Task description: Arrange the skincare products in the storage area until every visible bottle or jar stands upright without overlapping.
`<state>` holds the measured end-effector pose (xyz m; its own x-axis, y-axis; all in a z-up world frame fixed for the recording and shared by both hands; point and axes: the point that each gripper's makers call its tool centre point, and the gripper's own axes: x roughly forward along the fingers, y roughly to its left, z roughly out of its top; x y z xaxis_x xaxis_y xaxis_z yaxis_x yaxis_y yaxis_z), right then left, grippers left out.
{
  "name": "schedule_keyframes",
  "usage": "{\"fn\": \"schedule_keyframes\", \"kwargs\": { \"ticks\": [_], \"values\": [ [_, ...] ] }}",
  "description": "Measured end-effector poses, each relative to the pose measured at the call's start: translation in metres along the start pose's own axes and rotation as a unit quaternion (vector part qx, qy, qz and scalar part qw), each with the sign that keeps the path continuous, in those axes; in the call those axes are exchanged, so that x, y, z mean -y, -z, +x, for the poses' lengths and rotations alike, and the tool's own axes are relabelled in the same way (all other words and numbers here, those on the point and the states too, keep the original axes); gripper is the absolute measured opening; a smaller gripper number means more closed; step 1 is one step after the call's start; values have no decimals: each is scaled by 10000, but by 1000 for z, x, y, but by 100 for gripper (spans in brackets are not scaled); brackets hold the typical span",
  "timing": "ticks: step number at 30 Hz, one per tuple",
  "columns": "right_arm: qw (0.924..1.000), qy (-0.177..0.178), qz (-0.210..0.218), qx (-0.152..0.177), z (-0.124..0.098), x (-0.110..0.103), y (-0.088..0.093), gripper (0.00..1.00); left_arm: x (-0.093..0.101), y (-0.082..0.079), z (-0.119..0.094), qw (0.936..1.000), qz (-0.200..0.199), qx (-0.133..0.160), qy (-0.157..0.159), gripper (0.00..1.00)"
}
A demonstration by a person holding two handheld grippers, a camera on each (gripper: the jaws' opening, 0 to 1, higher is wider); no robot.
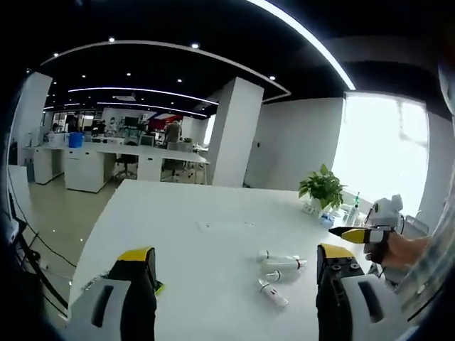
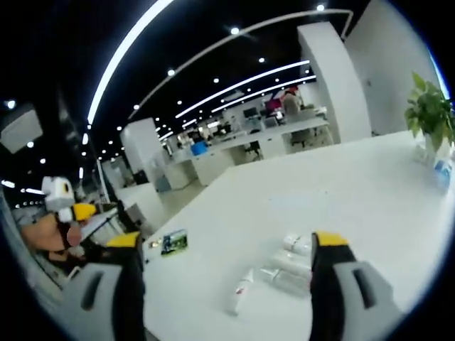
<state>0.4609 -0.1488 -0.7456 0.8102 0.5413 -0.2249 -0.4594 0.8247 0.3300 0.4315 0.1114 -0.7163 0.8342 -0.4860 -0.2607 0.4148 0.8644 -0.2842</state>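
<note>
Yellow-tipped black jaws of your left gripper [image 1: 238,264] stand wide apart, holding and touching nothing. Your right gripper [image 2: 222,245] likewise gapes wide and empty above the white table [image 1: 192,213]. Between both sets of jaws, toward the table's near edge, lie the skincare bottles [image 1: 279,263]: small white tubes, all on their sides, close together. A small dark card [image 2: 173,242] lies near the table's edge. Farther off, a potted plant [image 1: 322,187] stands at the far corner.
</note>
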Motion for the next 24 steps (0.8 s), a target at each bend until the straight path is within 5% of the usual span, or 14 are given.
{"fn": "schedule_keyframes", "kwargs": {
  "ticks": [14, 24],
  "values": [
    [9998, 192, -53, 17, 3, 28, -13, 87, 5, 7, -3, 9999, 39, -69, 99, 96],
    [9953, 529, -570, -574, 21, 78, -3, 66, -4, 11, -11, 9997, 51, -200, 99, 94]
  ]
}}
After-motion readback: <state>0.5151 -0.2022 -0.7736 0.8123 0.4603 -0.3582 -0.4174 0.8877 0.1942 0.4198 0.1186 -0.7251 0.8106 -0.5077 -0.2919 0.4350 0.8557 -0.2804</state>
